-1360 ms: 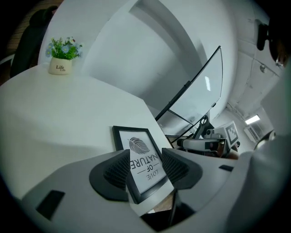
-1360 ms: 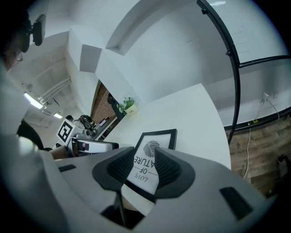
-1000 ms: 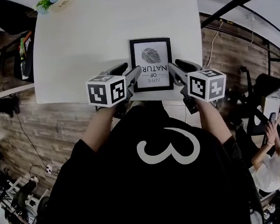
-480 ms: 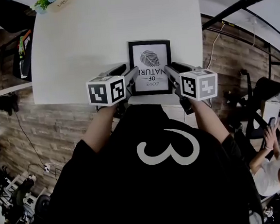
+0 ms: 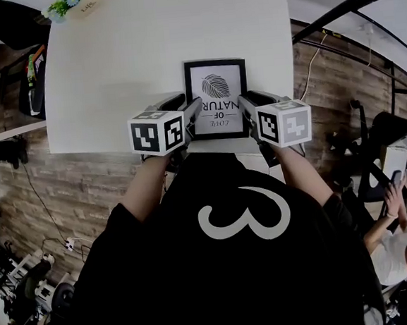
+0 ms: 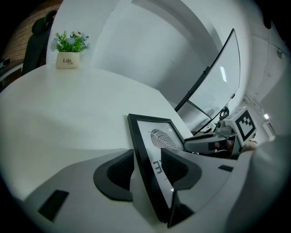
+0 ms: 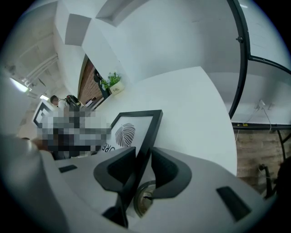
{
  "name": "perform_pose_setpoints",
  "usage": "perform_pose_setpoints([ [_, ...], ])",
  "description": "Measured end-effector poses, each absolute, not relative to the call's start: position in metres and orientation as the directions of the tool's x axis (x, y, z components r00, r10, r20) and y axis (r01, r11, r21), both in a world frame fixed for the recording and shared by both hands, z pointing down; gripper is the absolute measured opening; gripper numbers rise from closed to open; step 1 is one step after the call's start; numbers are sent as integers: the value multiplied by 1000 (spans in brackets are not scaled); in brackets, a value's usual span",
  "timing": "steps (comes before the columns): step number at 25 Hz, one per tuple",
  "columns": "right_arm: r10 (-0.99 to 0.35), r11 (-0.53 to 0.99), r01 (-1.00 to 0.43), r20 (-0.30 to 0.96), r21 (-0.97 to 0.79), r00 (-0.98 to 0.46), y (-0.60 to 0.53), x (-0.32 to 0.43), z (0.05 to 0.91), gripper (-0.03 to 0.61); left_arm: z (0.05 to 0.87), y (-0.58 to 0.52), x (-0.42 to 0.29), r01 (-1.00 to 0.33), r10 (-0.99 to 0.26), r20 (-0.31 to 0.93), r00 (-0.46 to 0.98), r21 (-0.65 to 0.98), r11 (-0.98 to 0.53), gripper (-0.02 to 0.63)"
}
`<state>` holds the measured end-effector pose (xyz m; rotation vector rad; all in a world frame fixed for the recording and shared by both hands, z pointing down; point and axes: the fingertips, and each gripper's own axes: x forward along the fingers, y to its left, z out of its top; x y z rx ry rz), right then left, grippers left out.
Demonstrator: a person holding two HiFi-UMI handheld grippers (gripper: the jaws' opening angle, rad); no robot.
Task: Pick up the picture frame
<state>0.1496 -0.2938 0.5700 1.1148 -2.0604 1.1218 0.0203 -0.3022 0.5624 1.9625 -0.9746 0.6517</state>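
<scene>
White table, black picture frame at near edge, potted plant at far corner

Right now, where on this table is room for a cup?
Bare: the stretch from the plant pot to the picture frame, and the table left of the frame. Crowded: the near edge, where the left gripper and right gripper straddle the frame's edges, the right's jaws having just closed further.

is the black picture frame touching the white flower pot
Apart. Head view: the black picture frame lies by the white table's near edge, the small white flower pot at its far corner, bare tabletop between.
</scene>
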Motion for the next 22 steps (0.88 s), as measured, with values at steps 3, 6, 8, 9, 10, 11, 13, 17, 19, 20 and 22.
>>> perform_pose_setpoints([
  [3,-416,330,-863,762,-383,-497,-294,147,569,114,563,-300,22,-822,-387,730,564,448,-352,178],
  [6,-415,343,-861,761,-376,-498,-295,147,569,114,564,-302,22,-823,-391,728,563,451,-345,173],
  [8,-412,350,-856,757,-382,-506,-294,147,569,115,564,-302,19,-829,-396,732,554,444,-340,147],
  [9,-412,354,-854,756,-381,-508,-294,147,569,115,565,-302,18,-833,-401,734,548,436,-340,135],
  [10,-414,360,-853,755,-378,-509,-294,146,569,115,565,-302,18,-837,-406,736,542,428,-341,124],
  [11,-416,364,-852,753,-377,-510,-293,146,569,116,565,-302,17,-840,-413,736,537,421,-342,118],
  [13,-420,369,-849,748,-377,-514,-294,146,568,116,565,-303,17,-845,-426,734,529,412,-340,115],
  [17,-428,376,-848,742,-373,-516,-294,146,568,117,565,-304,16,-854,-432,740,515,400,-334,104],
  [19,-434,376,-850,740,-369,-514,-294,146,568,117,566,-304,16,-856,-419,751,510,392,-338,104],
  [20,-435,376,-850,739,-370,-514,-293,146,568,117,566,-303,16,-856,-414,755,509,390,-341,104],
  [22,-430,374,-848,739,-376,-518,-293,146,568,117,567,-303,16,-855,-414,754,510,392,-339,104],
])
